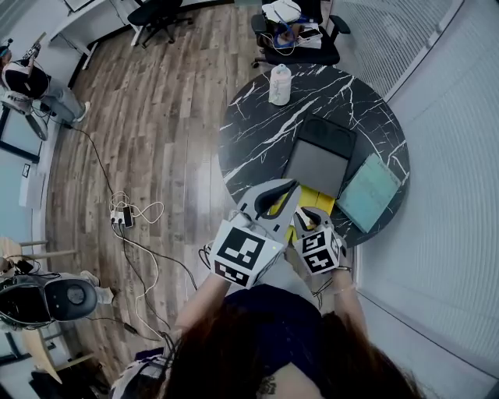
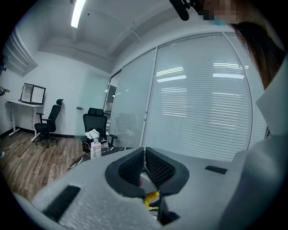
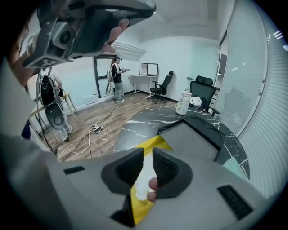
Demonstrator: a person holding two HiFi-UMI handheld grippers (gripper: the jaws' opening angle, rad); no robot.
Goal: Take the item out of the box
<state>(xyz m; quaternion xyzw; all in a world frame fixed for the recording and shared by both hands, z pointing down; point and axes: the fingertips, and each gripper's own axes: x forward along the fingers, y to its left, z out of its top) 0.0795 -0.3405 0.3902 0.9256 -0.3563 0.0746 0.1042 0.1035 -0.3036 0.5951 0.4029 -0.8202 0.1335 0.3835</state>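
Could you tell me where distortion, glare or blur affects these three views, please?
Head view: fisheye bends the round black marble table. Left gripper view: the ceiling strip light glares, and the corners are dark. Right gripper view: the yellow packet between the fingers looks soft.

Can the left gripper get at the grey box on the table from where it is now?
Probably yes. The left gripper, jaws shut and empty, hangs just short of the grey box, and nothing shows between them. The yellow packet in the right gripper sits off to the side.
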